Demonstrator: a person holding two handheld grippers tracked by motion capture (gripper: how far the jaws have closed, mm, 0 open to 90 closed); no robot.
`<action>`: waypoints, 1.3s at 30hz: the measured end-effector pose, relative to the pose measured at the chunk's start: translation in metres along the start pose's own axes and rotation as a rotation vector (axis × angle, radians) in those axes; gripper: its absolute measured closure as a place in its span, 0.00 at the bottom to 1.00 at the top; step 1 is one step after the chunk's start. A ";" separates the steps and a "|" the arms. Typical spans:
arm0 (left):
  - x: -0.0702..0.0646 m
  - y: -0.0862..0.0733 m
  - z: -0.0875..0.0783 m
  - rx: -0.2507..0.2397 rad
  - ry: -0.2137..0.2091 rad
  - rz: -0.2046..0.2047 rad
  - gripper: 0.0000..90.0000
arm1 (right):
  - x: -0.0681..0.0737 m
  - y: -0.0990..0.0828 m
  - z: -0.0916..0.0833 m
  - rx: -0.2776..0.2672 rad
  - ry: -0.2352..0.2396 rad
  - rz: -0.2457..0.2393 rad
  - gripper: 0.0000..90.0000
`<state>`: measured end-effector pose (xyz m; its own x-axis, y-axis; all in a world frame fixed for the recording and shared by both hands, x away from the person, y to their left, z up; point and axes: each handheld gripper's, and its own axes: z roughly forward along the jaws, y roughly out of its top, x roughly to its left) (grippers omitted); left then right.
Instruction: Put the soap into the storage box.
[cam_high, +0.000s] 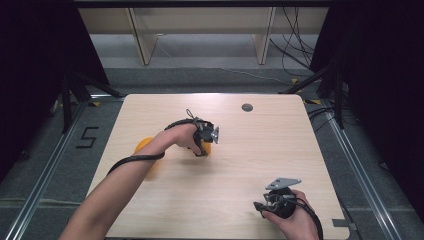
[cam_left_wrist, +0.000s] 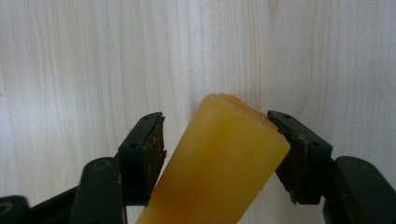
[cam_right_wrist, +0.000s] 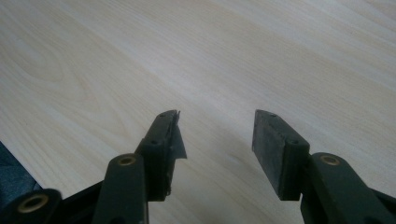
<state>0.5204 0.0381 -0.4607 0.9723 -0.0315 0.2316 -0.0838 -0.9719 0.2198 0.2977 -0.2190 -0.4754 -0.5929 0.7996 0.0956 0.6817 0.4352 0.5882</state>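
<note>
The orange-yellow tapered object (cam_left_wrist: 219, 163) sat between the jaws of the left gripper (cam_high: 207, 140), slanting from low left up toward one o'clock in the left gripper view; the right pad (cam_left_wrist: 290, 161) met its top corner while the left pad (cam_left_wrist: 152, 149) stood just beside it, so whether the jaws were truly clamped could not be told. In the high view it lay left of centre on the surface (cam_high: 260, 150), probably held low for support. The right gripper (cam_high: 262, 206), at five o'clock, hung with jaws apart and empty, seemingly kept clear.
</note>
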 end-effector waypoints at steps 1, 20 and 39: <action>0.000 0.000 0.000 0.000 0.000 0.000 0.45 | 0.000 0.000 0.000 0.001 0.000 -0.002 0.57; 0.001 0.006 0.000 0.054 -0.013 -0.099 0.63 | -0.001 0.000 -0.001 0.023 0.005 -0.004 0.56; 0.005 -0.003 -0.001 0.120 -0.028 -0.112 0.51 | -0.001 0.000 -0.001 0.027 0.007 -0.004 0.56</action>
<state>0.5253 0.0414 -0.4592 0.9799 0.0740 0.1850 0.0507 -0.9905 0.1275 0.2975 -0.2201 -0.4750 -0.5984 0.7951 0.0986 0.6904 0.4492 0.5670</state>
